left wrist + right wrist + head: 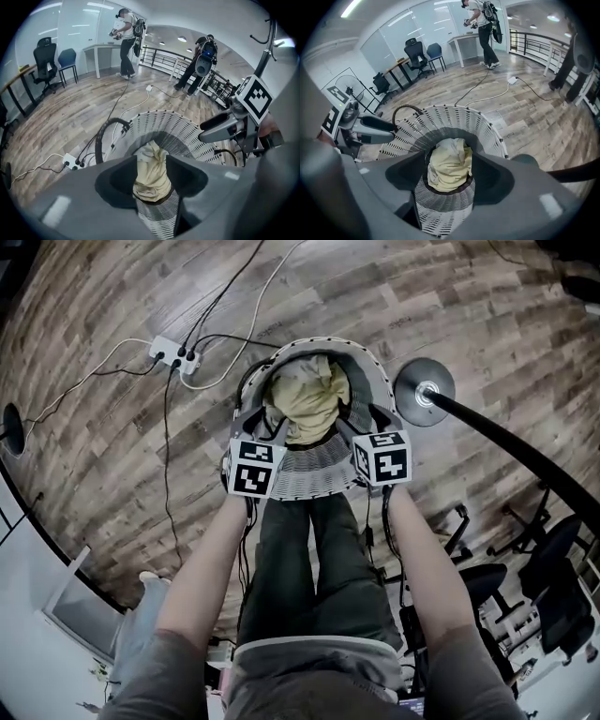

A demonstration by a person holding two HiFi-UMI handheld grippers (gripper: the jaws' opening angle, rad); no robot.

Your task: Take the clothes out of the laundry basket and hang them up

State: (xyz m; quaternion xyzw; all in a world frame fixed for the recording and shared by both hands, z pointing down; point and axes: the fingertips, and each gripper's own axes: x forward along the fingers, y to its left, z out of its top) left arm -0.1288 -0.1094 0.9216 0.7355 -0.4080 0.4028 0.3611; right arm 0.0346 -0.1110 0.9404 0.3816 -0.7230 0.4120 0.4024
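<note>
A white slatted laundry basket (309,479) stands on the wood floor just ahead of my feet. A crumpled pale yellow garment (306,401) fills its inside. Both grippers hang over the basket's near rim, side by side. My left gripper (262,427) is open, and the yellow garment (151,176) shows through the gap between its jaws, lower down. My right gripper (366,423) is open too, with the same garment (449,168) framed between its jaws. Neither one touches the cloth. The right gripper (225,127) shows in the left gripper view, the left gripper (370,126) in the right one.
A white power strip (173,354) with several cables lies on the floor to the left of the basket. A round stand base (424,390) with a dark pole sits right of it. Office chairs (553,563) crowd the right. Two people (126,42) stand far off.
</note>
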